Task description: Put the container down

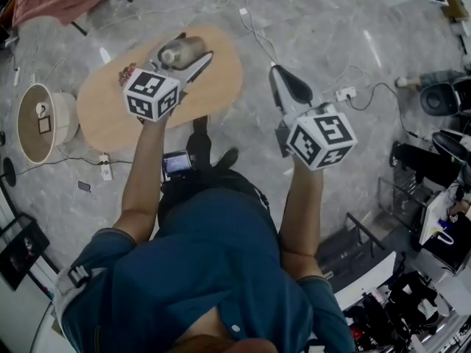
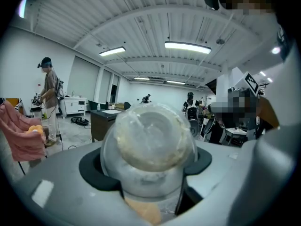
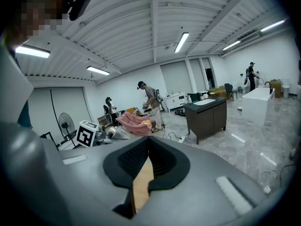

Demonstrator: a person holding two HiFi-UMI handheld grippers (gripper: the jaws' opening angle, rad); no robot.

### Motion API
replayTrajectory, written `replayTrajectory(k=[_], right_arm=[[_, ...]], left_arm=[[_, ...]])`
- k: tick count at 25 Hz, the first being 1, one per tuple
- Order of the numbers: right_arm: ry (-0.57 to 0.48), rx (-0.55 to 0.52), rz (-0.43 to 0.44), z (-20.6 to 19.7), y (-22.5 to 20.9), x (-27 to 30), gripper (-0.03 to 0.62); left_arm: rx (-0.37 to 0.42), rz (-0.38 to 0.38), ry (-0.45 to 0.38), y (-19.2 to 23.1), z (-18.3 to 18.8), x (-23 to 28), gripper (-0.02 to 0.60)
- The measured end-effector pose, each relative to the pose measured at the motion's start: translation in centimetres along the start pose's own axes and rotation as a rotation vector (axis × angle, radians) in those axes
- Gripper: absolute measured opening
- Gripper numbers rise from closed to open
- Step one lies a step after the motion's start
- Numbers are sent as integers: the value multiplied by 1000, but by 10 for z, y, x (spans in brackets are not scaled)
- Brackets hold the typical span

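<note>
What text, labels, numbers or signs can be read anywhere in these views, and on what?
None can be read.
Left marker cube, right marker cube: square patterns only, no letters.
Container: no label visible.
Screen at the person's waist: too small to read.

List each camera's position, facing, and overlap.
Head view: on the person's head, facing steeply down at oval light wooden table; shows forearms, left gripper, right gripper.
Left gripper view: on left gripper, facing along jaws clamped on translucent round plastic container.
Right gripper view: on right gripper, facing along shut, empty jaws into the room.
Shared: head and left gripper views show the container; both gripper views show the dark brown cabinet.
</note>
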State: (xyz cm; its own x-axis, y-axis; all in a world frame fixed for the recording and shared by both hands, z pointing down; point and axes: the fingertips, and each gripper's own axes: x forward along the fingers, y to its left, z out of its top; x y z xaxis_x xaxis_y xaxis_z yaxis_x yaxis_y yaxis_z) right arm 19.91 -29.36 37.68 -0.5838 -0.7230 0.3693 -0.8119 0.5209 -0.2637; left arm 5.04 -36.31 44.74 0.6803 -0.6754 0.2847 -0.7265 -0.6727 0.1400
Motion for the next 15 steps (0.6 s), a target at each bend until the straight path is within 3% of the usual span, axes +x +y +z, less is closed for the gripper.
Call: replayTrajectory(k=[15], right_arm=[[105,101,-43,-45,-35,56,11]], left_arm=[[-23,-47,126,55,-76,64,337]])
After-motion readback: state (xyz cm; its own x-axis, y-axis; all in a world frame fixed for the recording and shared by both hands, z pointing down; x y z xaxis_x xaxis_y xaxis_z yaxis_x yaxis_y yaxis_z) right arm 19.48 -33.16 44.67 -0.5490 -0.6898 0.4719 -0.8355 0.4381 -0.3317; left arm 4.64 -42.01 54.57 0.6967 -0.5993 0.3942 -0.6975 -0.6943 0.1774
